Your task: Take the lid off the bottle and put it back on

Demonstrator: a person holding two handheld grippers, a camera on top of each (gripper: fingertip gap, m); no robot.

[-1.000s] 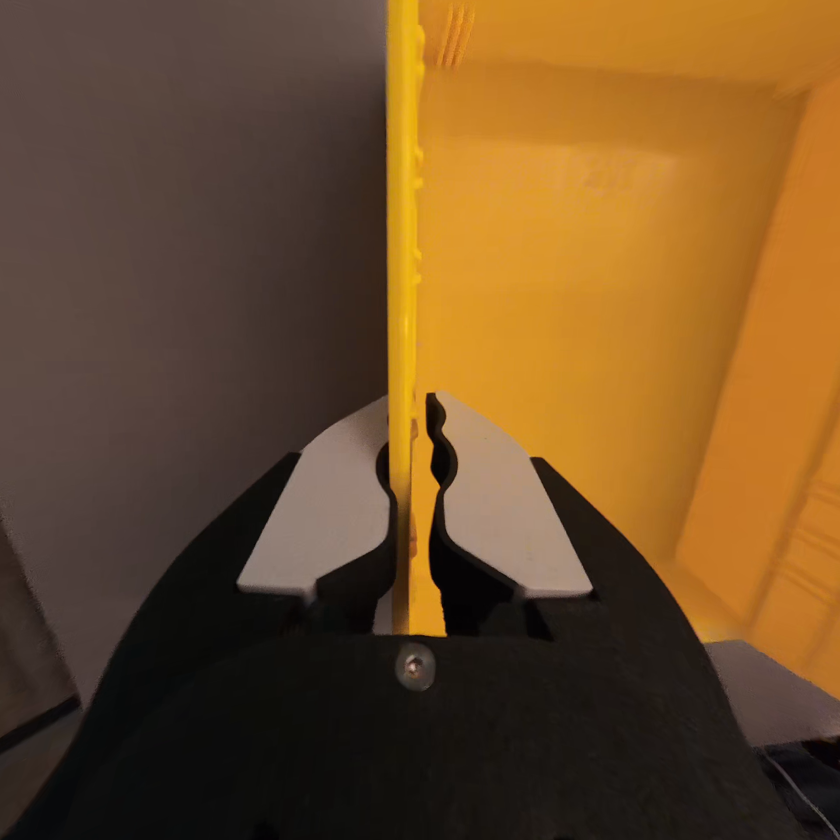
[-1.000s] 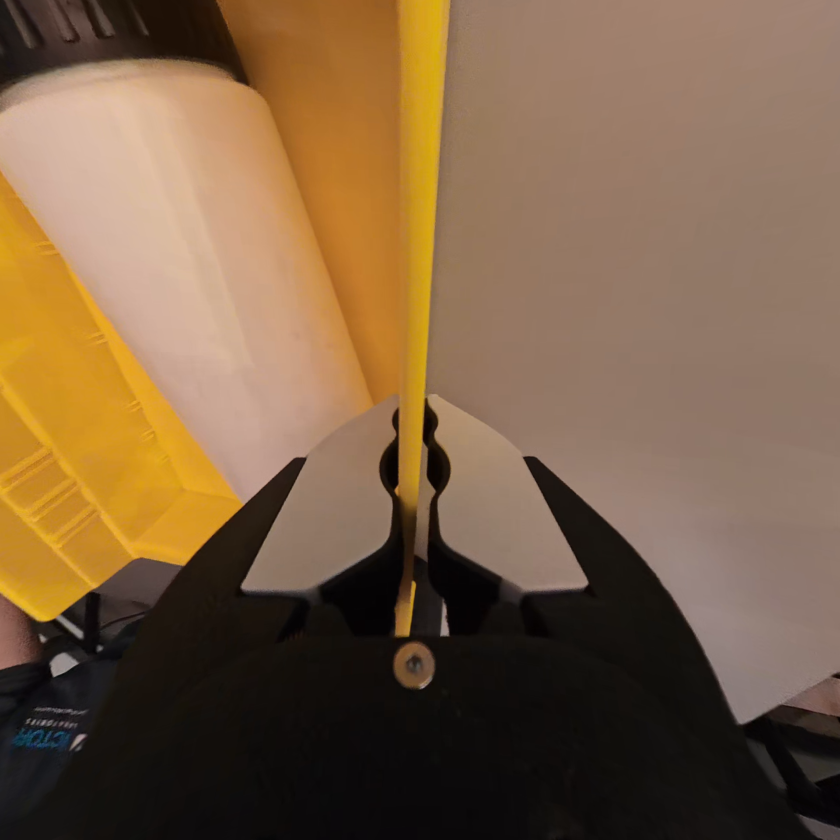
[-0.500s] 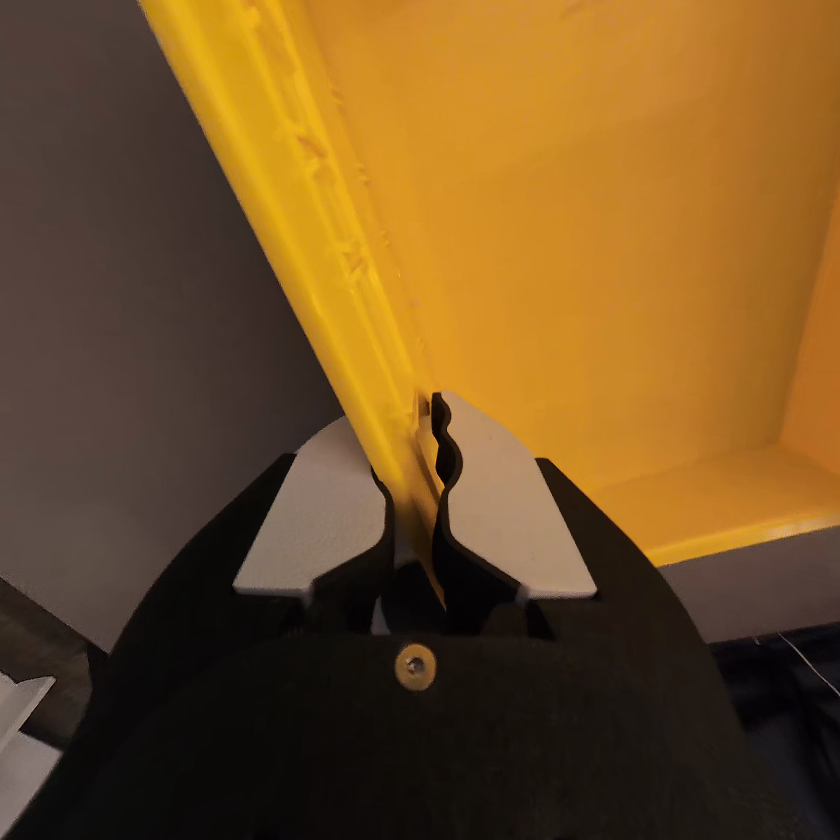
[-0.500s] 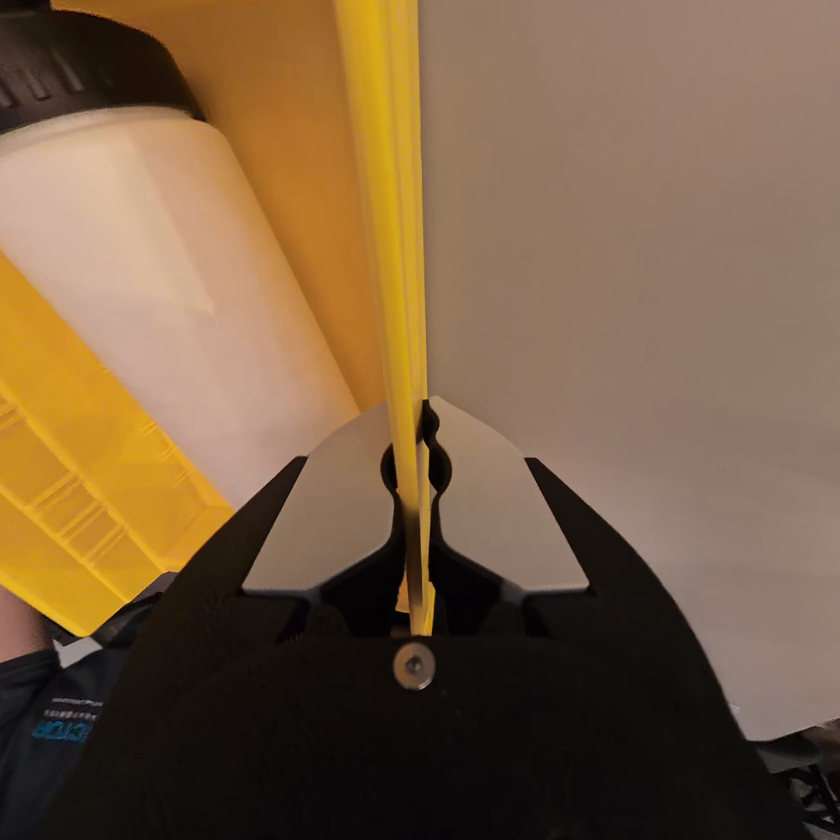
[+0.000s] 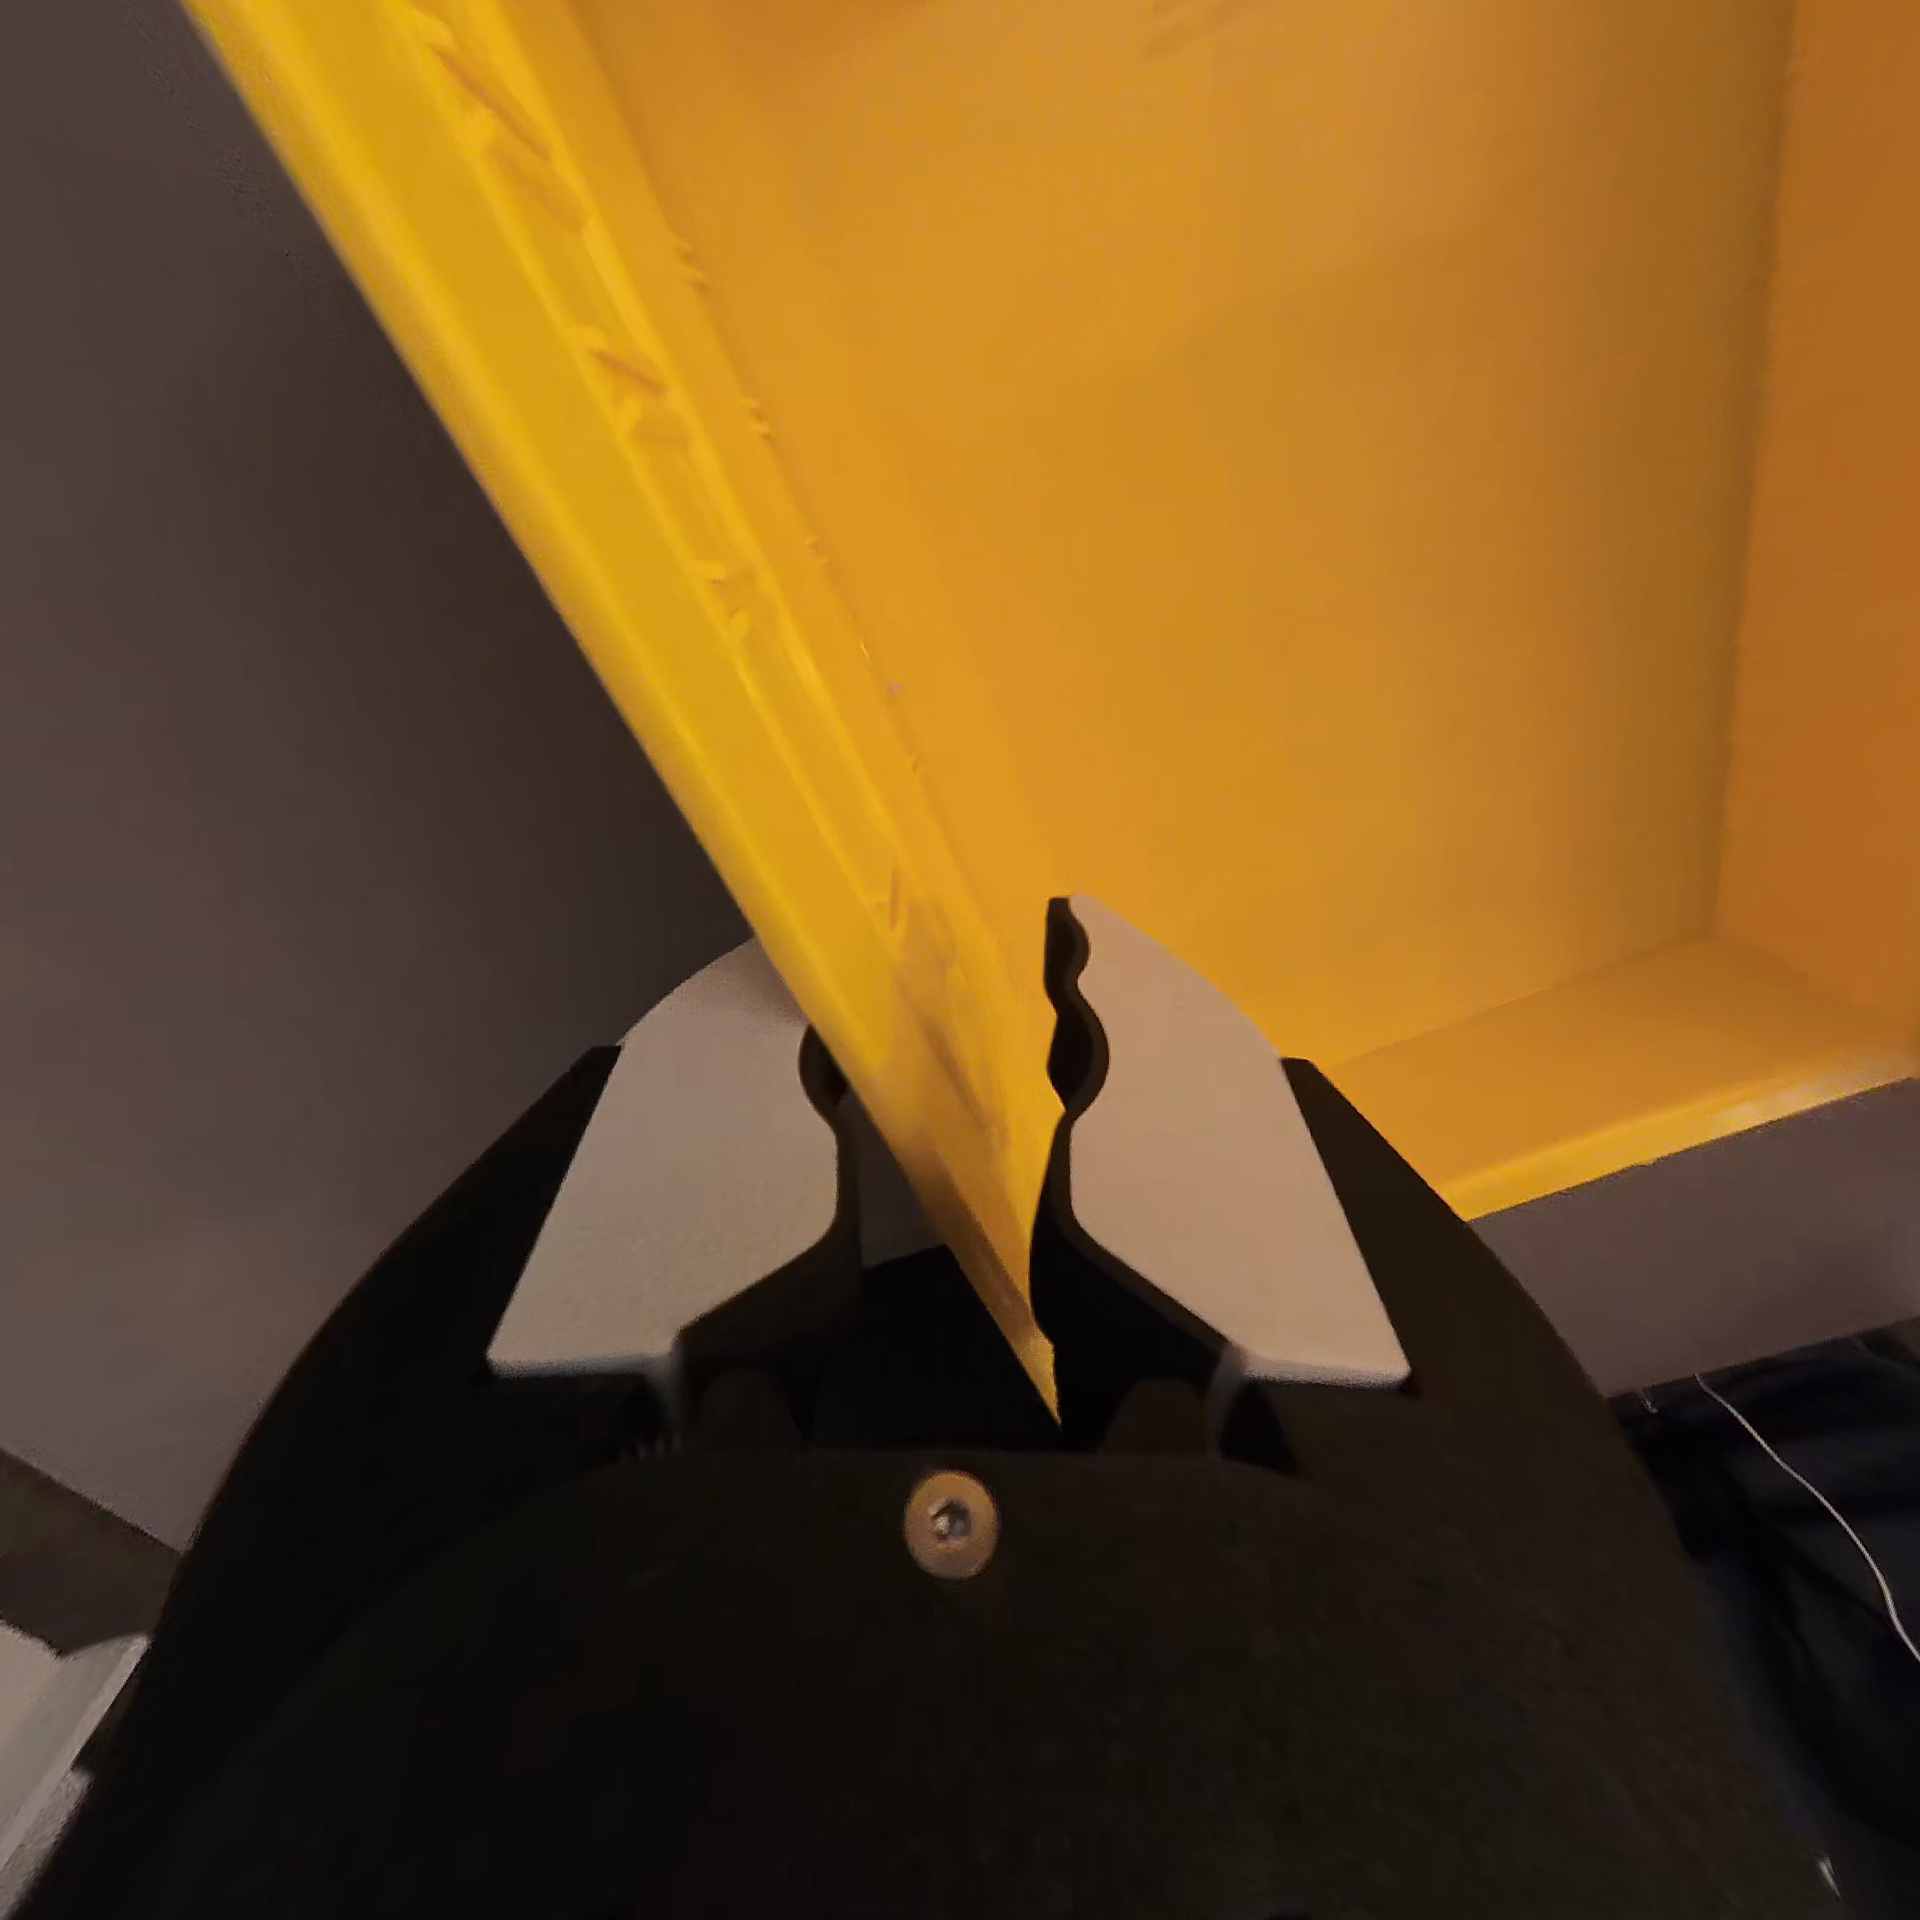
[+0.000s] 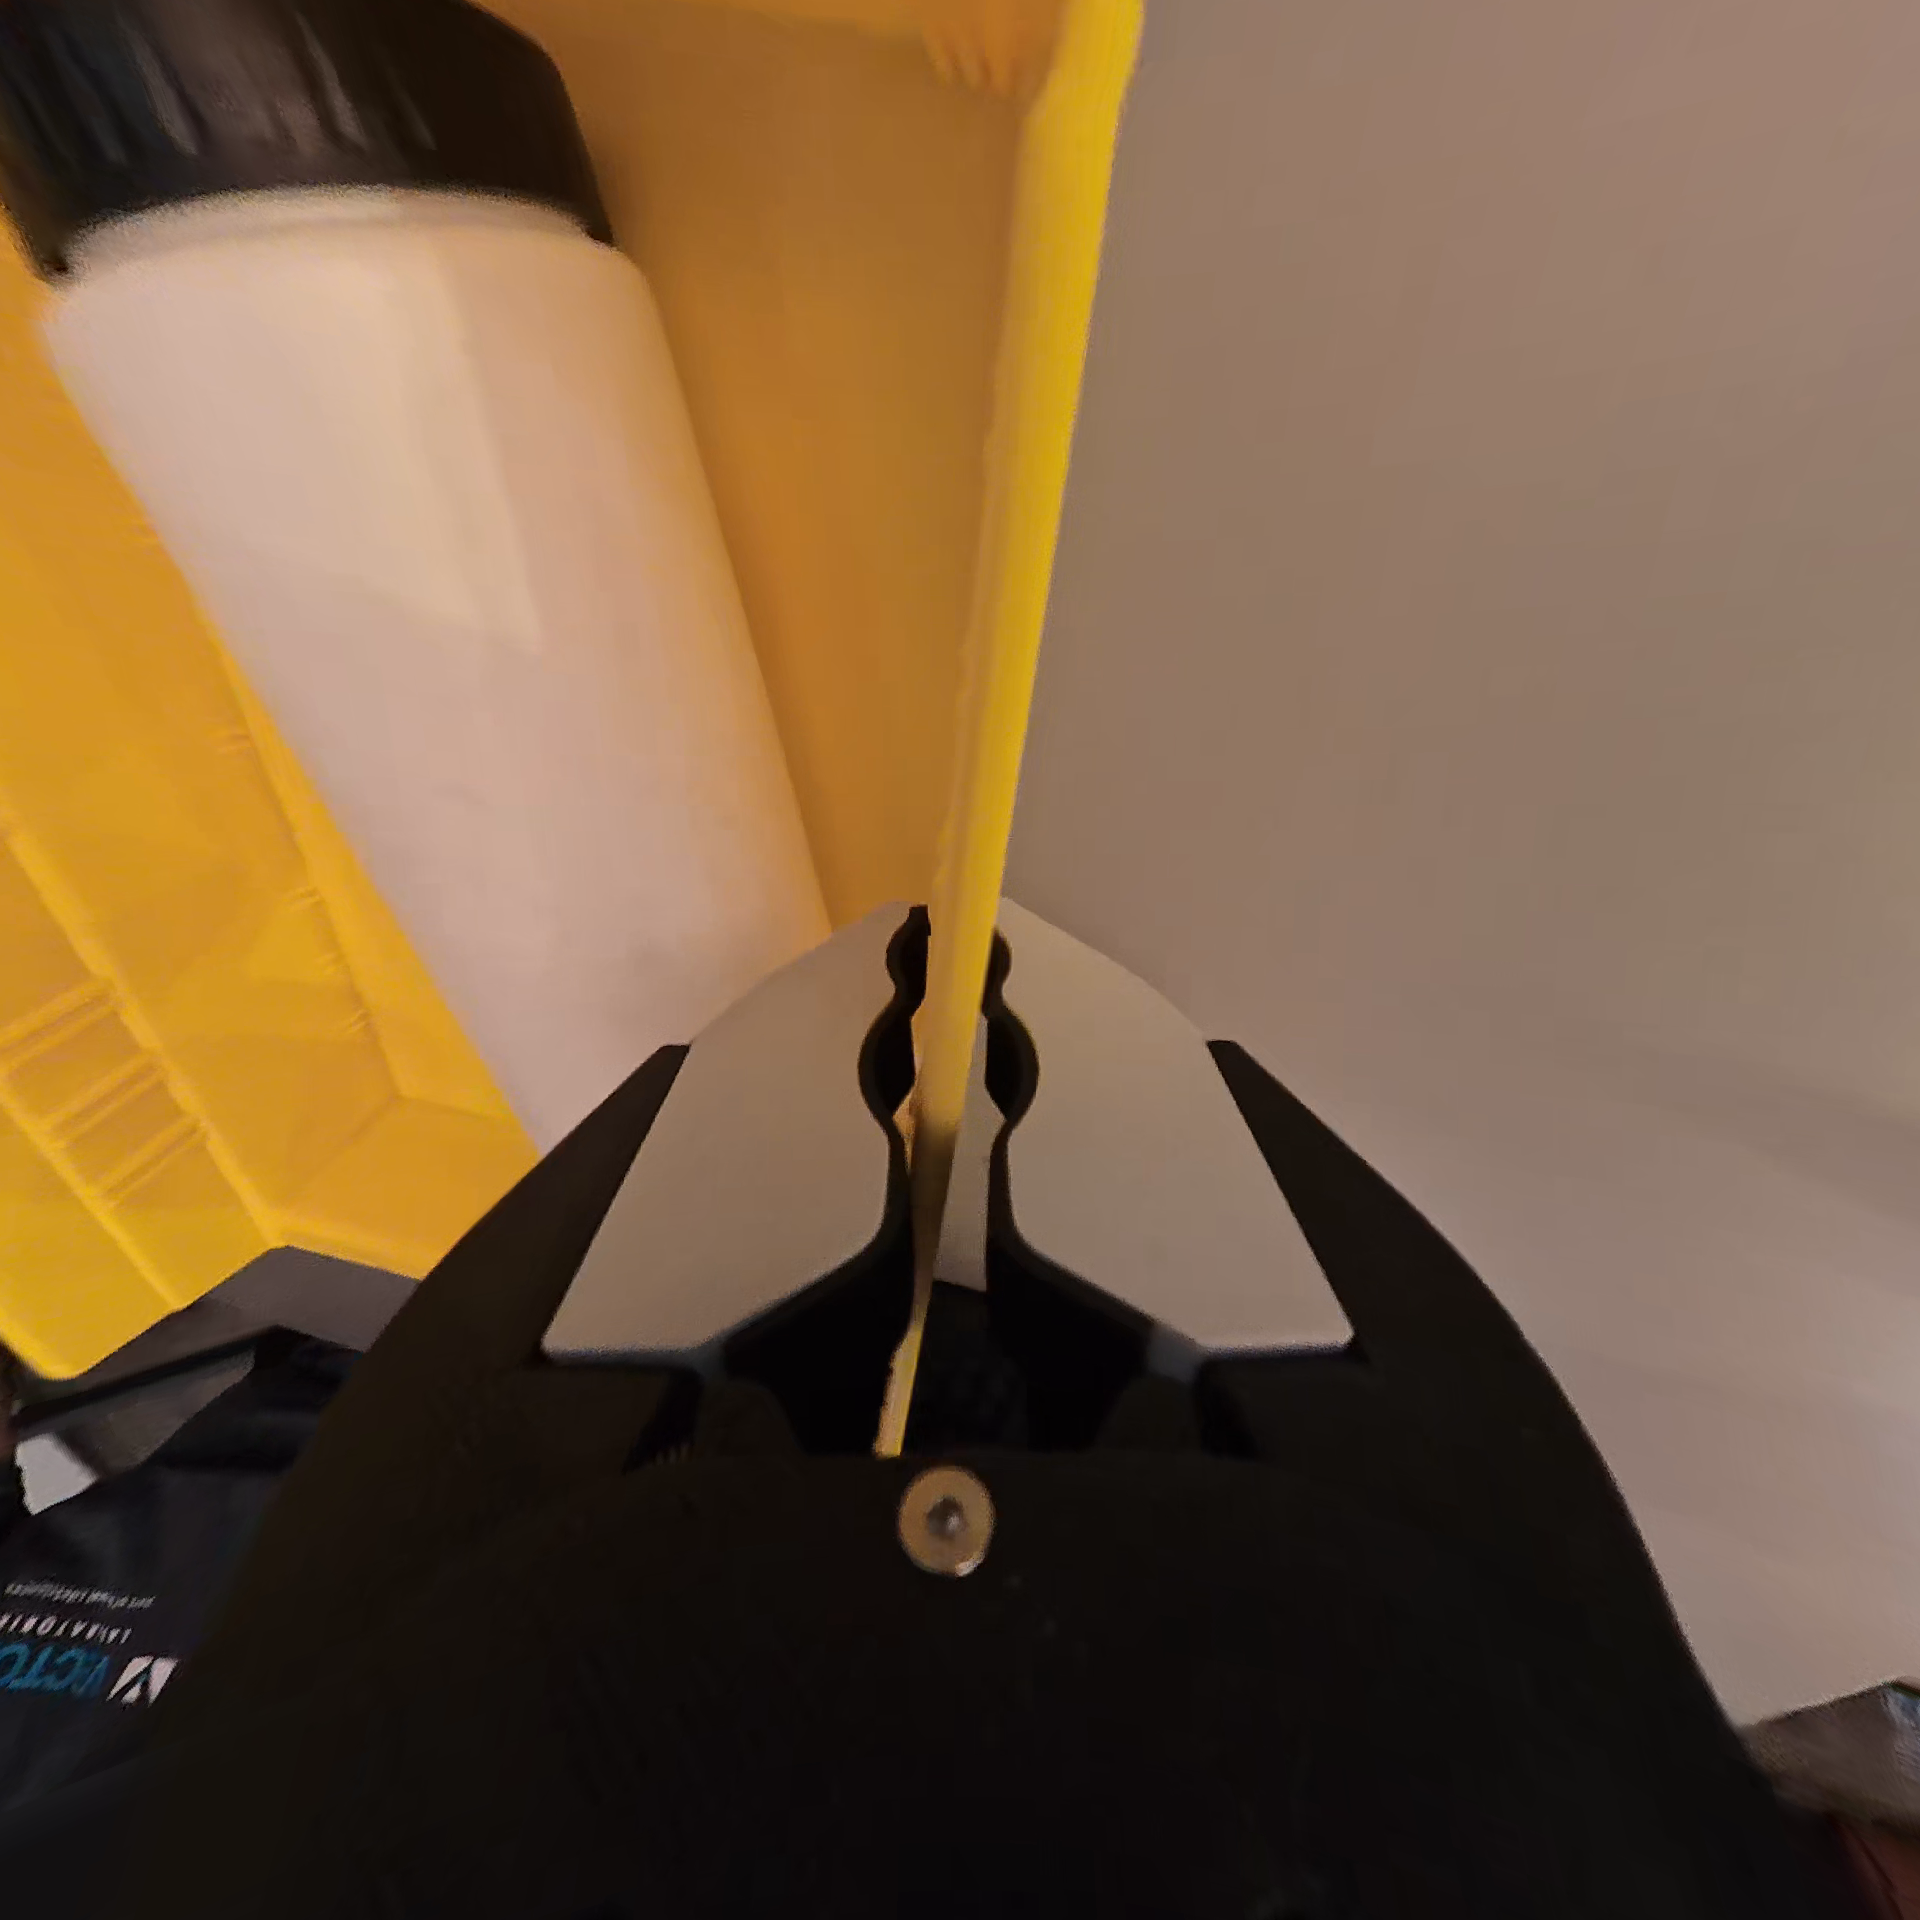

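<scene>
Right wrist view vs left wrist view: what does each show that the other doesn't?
Right only: the white bottle with its black lid on, lying inside the yellow bin; the right claw.
Left only: the bin's bare inner floor and far corner; the left claw; no bottle.
Both: a claw shut on a bin wall, grey surface beside it.

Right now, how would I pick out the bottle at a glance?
Find the yellow bin whose wall the right gripper clamps. Inside it lies the bottle, beside that wall: a milky white cylinder with a ribbed black lid, the only thing there that isn't yellow.
</scene>
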